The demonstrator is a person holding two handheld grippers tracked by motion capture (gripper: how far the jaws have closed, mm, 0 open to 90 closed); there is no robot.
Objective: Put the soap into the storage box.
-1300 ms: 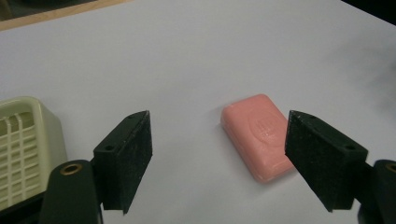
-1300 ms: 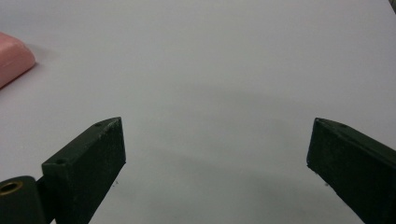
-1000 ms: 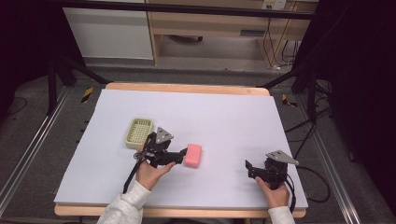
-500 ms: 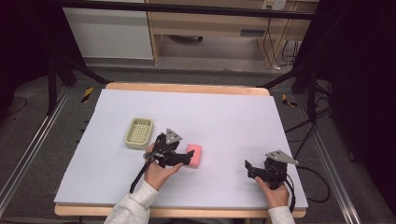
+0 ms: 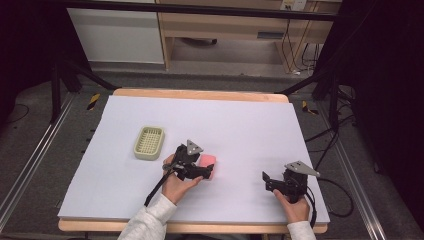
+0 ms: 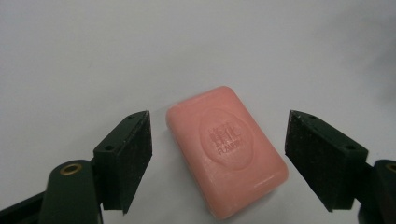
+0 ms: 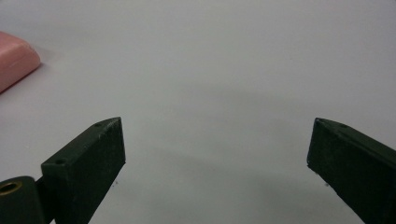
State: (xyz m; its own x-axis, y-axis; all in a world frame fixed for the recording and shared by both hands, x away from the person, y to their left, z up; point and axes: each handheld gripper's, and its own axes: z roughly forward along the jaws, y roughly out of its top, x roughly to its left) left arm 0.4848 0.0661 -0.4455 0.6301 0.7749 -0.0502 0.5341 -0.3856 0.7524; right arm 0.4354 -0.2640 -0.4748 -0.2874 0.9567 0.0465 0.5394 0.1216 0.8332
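Counter: white sheet over a wooden top; carries all items below.
Soap dish: pale green, ribbed, empty; left of the soap and beyond it, near but apart.
Left claw: at the soap, jaws just re-widened and released, one pad on each side of the bar; no pad contact in the left gripper view.
Right claw: well to the right of the soap, jaws released, nothing between them.
Soap: pink bar, flat on the counter, stamped face up, skewed between the left pads.
Step in hand: approach and straddle, likely prior to grasp.
Next move: lower slightly, square jaws to the long sides, clench, lift toward the soap dish.
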